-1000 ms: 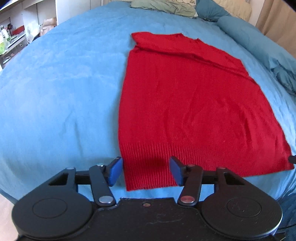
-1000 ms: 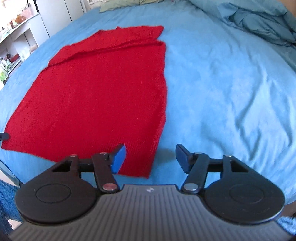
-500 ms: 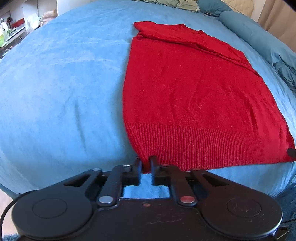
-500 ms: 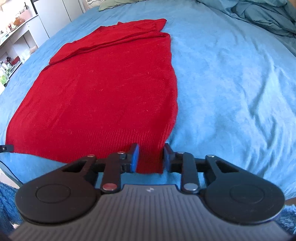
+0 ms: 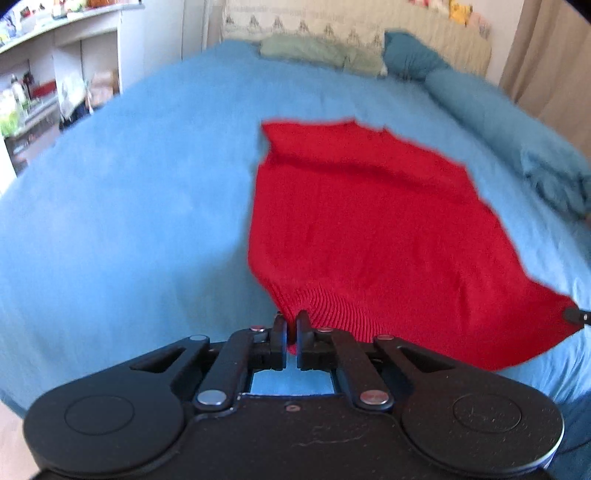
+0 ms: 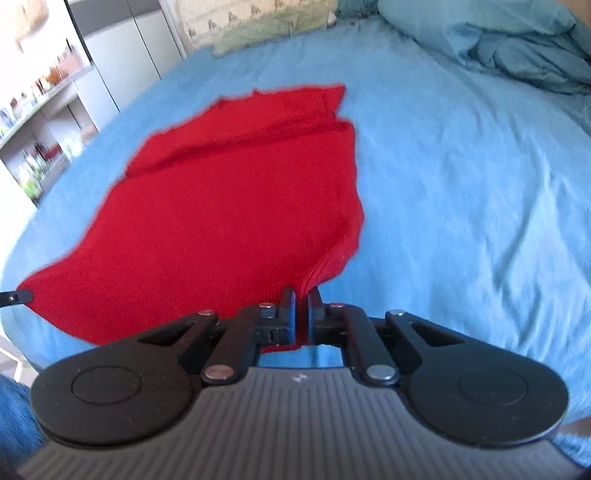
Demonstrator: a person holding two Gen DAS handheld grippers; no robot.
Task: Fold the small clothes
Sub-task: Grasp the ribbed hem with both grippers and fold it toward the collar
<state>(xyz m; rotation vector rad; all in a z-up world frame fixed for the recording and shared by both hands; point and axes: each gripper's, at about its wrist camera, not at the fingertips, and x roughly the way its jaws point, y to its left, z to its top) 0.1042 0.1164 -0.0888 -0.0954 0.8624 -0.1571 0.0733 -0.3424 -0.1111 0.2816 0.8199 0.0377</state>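
A red knit sweater (image 5: 369,236) lies spread on the blue bed (image 5: 129,221), its sleeves folded in at the far end. My left gripper (image 5: 291,325) is shut on the near left corner of the ribbed hem, which is raised off the bedcover. In the right wrist view the same sweater (image 6: 229,214) runs away to the left, and my right gripper (image 6: 302,299) is shut on the near right hem corner, lifted too. The tip of the other gripper shows at the far hem corner in each view.
Pillows and a pale headboard (image 5: 332,33) stand at the far end of the bed. A rumpled blue duvet (image 6: 517,48) lies along the right side. White shelves with small items (image 5: 33,92) are off to the left. Bare blue bedcover surrounds the sweater.
Both grippers went from open over the hem corners to shut on them. Then both rose, pulling the near hem up off the bed, and the views tilted toward the headboard.
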